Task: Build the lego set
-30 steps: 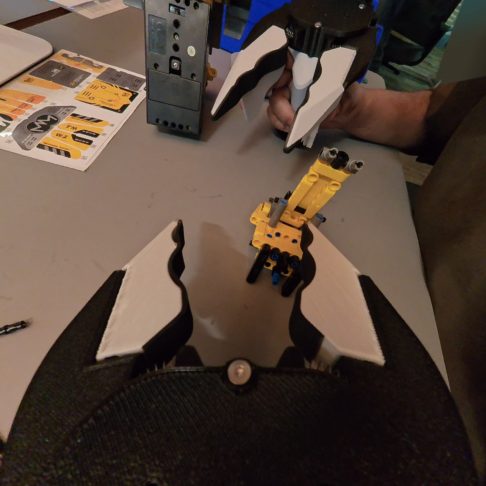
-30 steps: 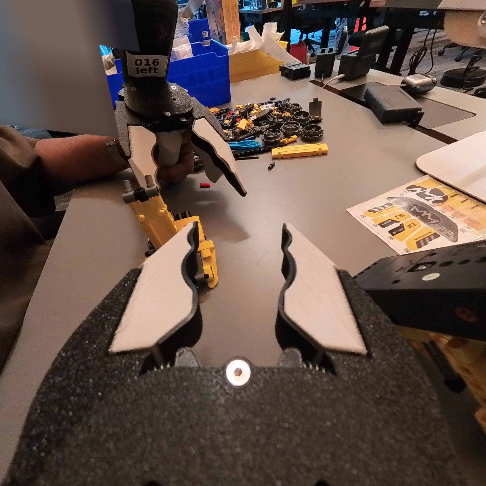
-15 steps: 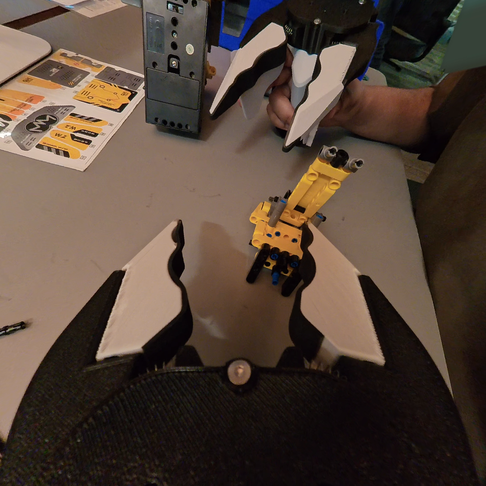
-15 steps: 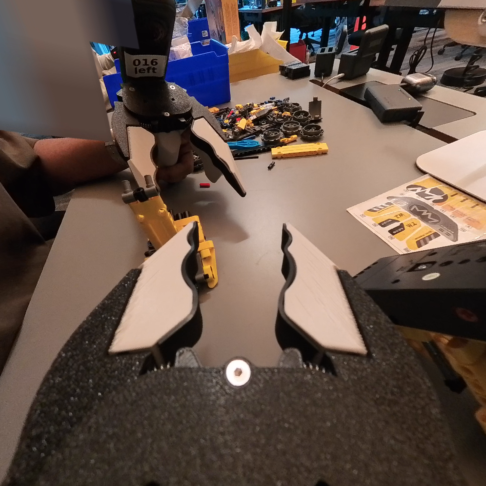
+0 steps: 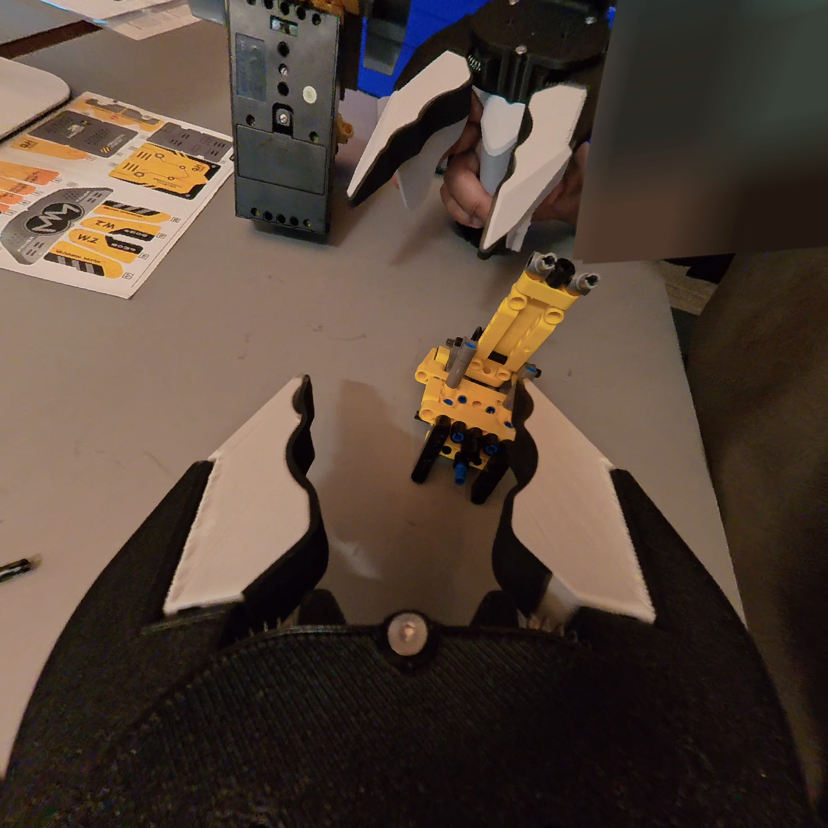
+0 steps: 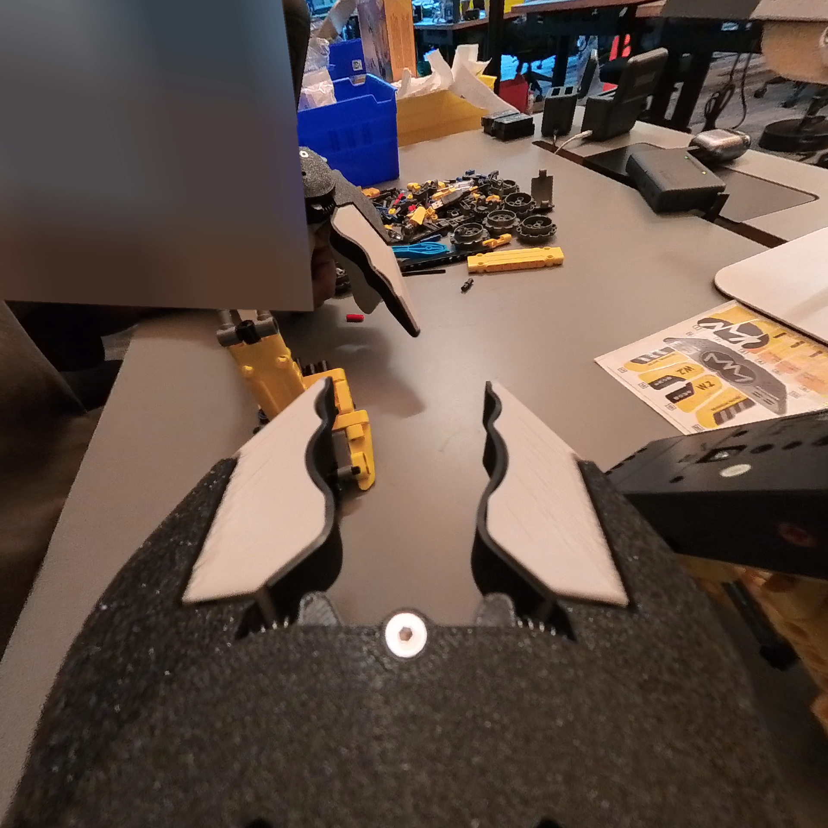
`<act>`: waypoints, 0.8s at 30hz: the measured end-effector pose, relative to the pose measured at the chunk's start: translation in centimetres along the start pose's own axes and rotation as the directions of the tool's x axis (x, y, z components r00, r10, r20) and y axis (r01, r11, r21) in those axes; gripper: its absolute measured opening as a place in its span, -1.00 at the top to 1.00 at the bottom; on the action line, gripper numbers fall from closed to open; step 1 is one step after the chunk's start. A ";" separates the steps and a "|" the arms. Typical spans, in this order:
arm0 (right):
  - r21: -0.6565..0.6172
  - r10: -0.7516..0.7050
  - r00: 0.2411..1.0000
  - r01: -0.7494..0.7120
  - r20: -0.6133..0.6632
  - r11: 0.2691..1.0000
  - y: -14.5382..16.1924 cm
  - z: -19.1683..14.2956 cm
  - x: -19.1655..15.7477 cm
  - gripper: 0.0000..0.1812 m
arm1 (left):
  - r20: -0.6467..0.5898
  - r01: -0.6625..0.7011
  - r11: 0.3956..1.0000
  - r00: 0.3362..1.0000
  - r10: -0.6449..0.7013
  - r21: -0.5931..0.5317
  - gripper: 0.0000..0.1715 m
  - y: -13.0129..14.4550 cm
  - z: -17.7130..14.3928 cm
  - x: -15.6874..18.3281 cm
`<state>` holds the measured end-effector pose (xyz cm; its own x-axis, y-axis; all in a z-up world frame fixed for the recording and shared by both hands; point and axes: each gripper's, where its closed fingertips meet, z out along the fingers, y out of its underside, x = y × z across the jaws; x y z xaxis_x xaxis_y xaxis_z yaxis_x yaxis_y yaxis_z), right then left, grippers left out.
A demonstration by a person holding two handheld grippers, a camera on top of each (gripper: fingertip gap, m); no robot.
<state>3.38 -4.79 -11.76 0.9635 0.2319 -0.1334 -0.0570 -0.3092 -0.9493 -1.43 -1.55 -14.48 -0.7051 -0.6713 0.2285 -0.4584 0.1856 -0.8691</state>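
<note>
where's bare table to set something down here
Bare gray table lies between the sticker sheet, the black box and the yellow brick model. It is crowded by the loose parts pile near the blue bin.

We see the surface [image 5: 134, 403] from two cameras that face each other, each riding low just behind its own gripper. The left wrist view looks down steeply from close above; the right wrist view sits lower and looks farther across. Both share the yellow brick model [image 5: 488, 381] [image 6: 286, 372], the sticker sheet [image 5: 89, 192] [image 6: 717, 372] and the opposite gripper.
</note>
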 end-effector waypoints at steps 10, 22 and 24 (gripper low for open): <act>0.013 0.027 0.999 -0.027 0.045 1.000 -0.1 -0.3 -0.3 0.23 | -0.067 -0.076 0.996 0.995 0.074 -0.042 0.01 0.9 0.1 1.7; -0.086 -0.077 0.984 0.092 0.161 0.992 1.4 0.5 -3.3 0.14 | -0.064 -0.183 0.972 0.982 0.175 -0.145 0.01 2.6 0.9 2.6; -0.107 -0.093 0.979 0.113 0.179 0.988 1.8 0.6 -3.7 0.14 | -0.057 -0.193 0.968 0.981 0.186 -0.160 0.02 2.8 1.1 2.6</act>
<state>-0.48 -5.68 -13.17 0.9021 0.4213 -0.0936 0.0809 -0.3782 -0.9222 -3.96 -3.55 -16.76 -0.8079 -0.5827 0.0878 -0.3942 0.4236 -0.8156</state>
